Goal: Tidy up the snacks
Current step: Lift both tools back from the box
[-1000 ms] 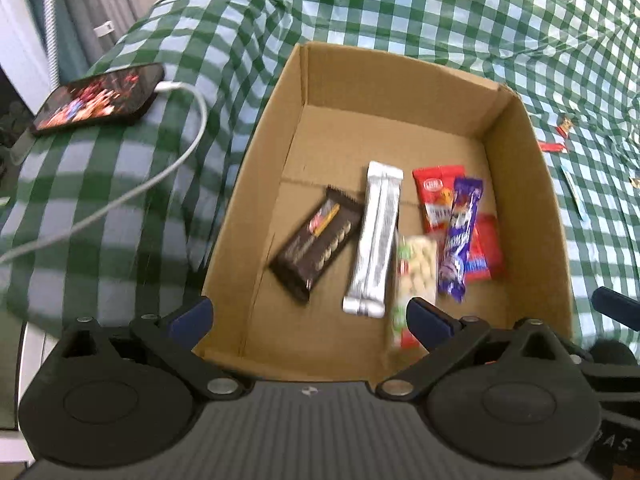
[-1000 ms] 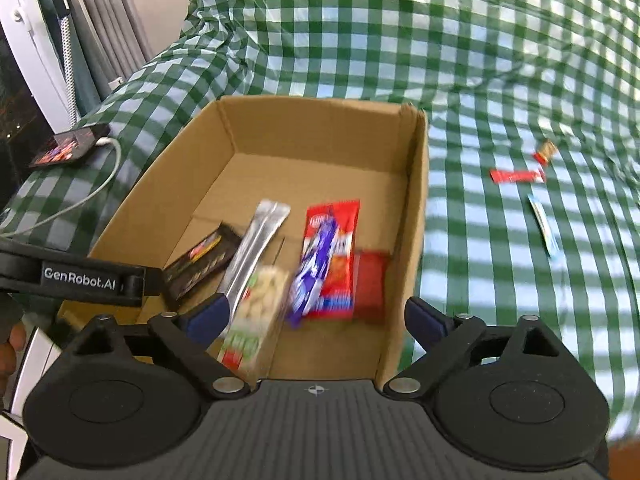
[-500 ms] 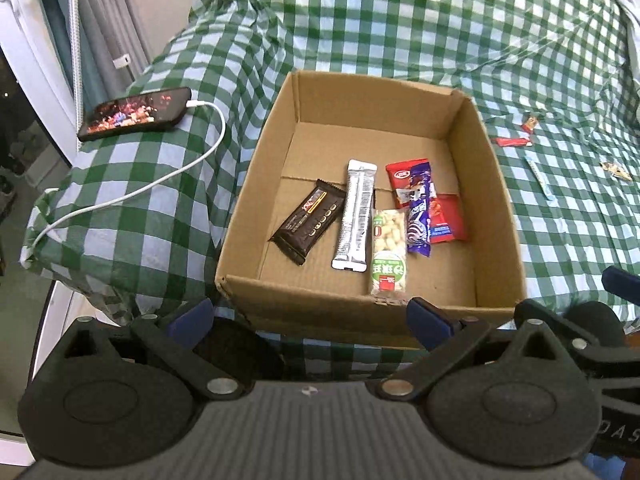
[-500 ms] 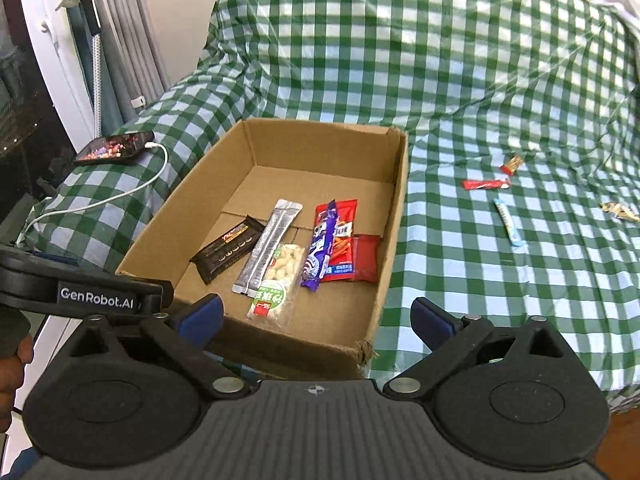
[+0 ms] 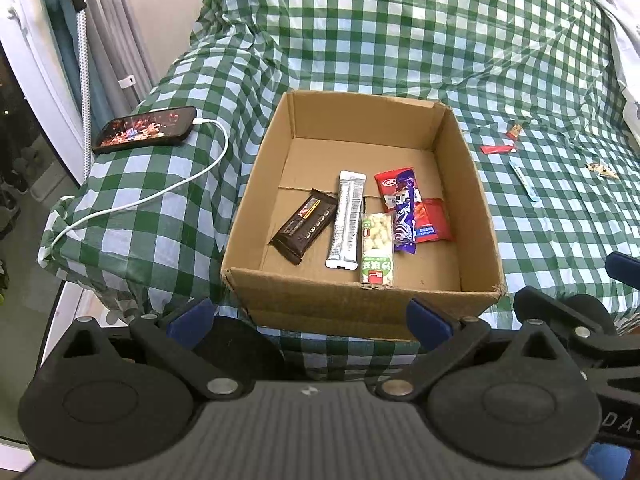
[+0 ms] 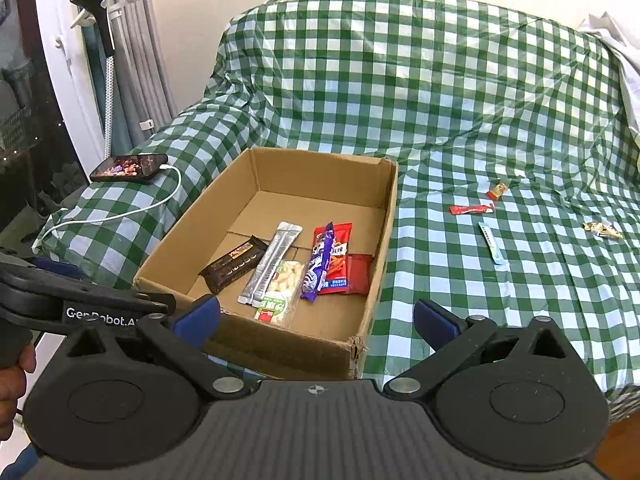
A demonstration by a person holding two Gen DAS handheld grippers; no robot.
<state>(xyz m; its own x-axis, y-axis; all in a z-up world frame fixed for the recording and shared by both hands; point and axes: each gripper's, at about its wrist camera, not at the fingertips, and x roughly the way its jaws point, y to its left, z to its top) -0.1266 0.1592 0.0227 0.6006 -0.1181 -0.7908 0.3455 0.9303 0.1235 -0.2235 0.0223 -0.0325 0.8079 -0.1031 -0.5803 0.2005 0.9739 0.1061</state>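
An open cardboard box (image 5: 360, 308) (image 6: 288, 344) sits on a green checked cloth. In it lie a dark chocolate bar (image 5: 306, 226), a silver stick pack (image 5: 347, 220), a peanut pack (image 5: 377, 248), a purple bar (image 5: 404, 216) and red packets (image 5: 430, 222). Loose on the cloth right of the box are a red stick (image 6: 471, 209), a small candy (image 6: 497, 191), a blue-white stick (image 6: 491, 243) and a gold wrapper (image 6: 604, 230). My left gripper (image 5: 309, 316) and right gripper (image 6: 317, 316) hover before the box's near wall, both open and empty.
A phone (image 5: 146, 130) on a white cable (image 5: 160, 196) lies on the cloth left of the box. Curtains and a white frame (image 6: 60, 92) stand at the far left. The cloth's near edge drops off just below the box.
Both grippers have drawn back and up from over the box, so the whole box and more cloth now show. The snacks in the box have not moved.
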